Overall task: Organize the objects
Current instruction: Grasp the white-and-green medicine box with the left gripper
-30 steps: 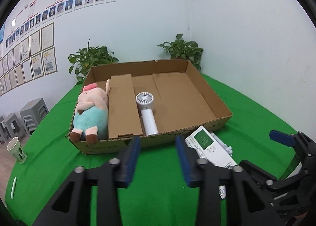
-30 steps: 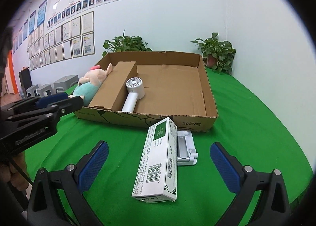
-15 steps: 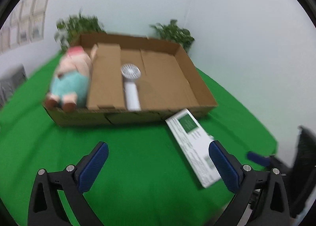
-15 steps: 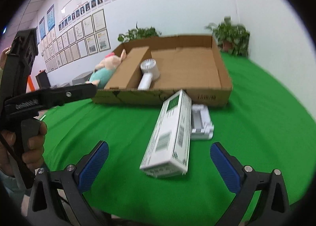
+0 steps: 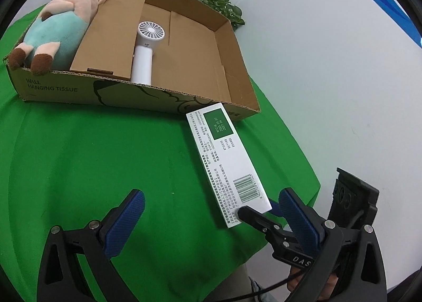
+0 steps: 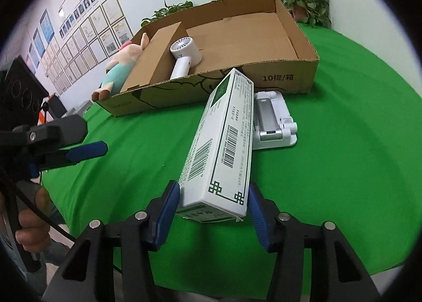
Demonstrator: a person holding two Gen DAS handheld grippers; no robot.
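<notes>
1. Compared with a second ago, the left wrist view shows the left gripper (image 5: 208, 219) with its blue pads now spread wide over the green cloth (image 5: 92, 159) and nothing between them. It has also swung down and toward the long white carton (image 5: 226, 159). The carton lies with its far end against the front wall of the cardboard box (image 5: 147, 96), while its near end sits between the right gripper's tips. Inside the box lie a plush pig (image 5: 55, 28) and a white handheld fan (image 5: 145, 49).

2. From the right wrist view, the right gripper (image 6: 213, 204) has gone from wide apart to closed around the carton's (image 6: 224, 144) near end, with both pads flush against its side faces. A white holder (image 6: 271, 122) rests just beside the carton, touching or nearly touching it.

3. The step in hand looks like lifting the carton into the box (image 6: 284, 75). To do it well:
   - Keep the squeeze moderate, since thin card can buckle.
   - Raise the far end above the box wall before moving forward. An end grip lets the long carton droop.
   - Steer clear of the holder and the fan (image 6: 184, 57).
</notes>
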